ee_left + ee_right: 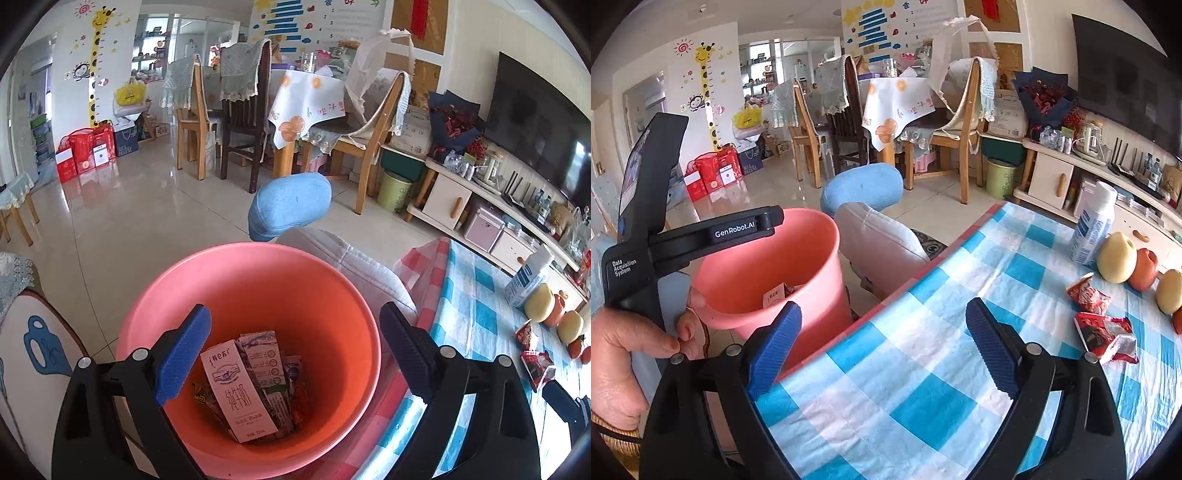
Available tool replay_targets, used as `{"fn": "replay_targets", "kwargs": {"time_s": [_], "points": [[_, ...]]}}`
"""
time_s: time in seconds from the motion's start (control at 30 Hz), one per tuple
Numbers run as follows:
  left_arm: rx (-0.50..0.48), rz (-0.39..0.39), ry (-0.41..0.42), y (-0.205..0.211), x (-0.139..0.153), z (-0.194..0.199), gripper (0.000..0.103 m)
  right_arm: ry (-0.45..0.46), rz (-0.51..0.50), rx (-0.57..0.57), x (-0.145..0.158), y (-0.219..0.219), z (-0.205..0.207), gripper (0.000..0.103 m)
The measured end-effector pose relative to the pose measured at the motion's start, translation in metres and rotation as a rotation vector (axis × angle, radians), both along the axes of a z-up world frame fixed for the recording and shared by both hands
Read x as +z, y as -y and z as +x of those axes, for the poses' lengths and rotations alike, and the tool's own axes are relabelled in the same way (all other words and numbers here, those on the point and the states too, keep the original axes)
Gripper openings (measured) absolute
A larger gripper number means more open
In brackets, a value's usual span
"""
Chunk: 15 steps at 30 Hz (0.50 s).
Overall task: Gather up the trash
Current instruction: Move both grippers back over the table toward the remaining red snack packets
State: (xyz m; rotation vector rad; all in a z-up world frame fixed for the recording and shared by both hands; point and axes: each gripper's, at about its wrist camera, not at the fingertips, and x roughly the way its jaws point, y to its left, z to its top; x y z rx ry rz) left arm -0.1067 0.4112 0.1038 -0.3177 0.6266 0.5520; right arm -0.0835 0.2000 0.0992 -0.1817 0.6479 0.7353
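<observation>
Both grippers, left gripper (295,354) and right gripper (884,349), are spread and empty, the left one above the pink bin (332,280). I judge 1 drop is finished. Next, the right one must reach the 2 red wrappers (1102,334) on the checked tablecloth (923,369).

The milk carton (236,391) hides most wrappers beneath it in the pink bin (207,273). The bin's wall conceals nearly all its contents in the right wrist view.

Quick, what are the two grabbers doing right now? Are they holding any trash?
Left gripper: open, holding nothing, over the pink bin.
Right gripper: open, holding nothing, over the checked tablecloth.
</observation>
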Motion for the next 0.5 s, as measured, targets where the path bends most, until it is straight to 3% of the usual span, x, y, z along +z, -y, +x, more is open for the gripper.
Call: {"fn": "replay_targets", "kwargs": {"time_s": [0.5], "points": [[-0.106, 0.083, -0.01, 0.051, 0.007, 0.021, 0.092, 0.024, -0.034, -0.124, -0.01, 0.084, -0.004, 0.093]]}}
